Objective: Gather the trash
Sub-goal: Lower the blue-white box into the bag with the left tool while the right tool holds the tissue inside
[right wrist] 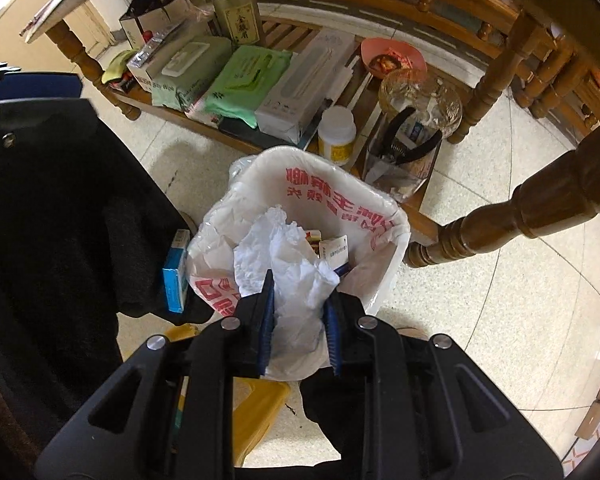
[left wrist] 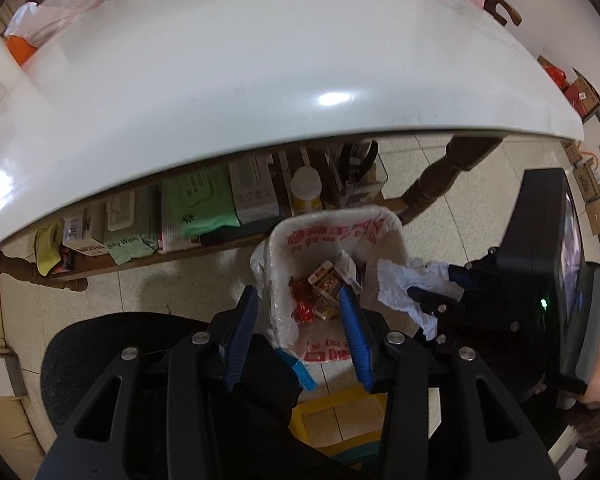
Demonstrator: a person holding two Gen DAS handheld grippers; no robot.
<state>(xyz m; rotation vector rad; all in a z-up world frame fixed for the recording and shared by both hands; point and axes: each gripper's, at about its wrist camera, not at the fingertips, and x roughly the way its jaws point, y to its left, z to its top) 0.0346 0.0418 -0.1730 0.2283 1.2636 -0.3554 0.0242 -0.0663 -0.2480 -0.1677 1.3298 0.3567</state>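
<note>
While the right claw (right wrist: 298, 322) grips crumpled tissue (right wrist: 288, 264) above the lined bin (right wrist: 380, 200), drop step underway; next: release. Left claw (left wrist: 298, 320) half-open, holding nothing visible.

bin (right wrist: 396, 216) before table shelf (right wrist: 236, 140), boxes (right wrist: 334, 250) inside

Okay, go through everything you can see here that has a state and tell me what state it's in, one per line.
Right gripper: shut on the crumpled tissue.
Crumpled tissue: held above the trash bin.
Left gripper: jaws apart, nothing visibly between them.
Trash bin: open, lined with a bag, partly filled with packaging.
Blue box: outside the bin, against dark fabric.
White bottle: capped, upright on the shelf.
</note>
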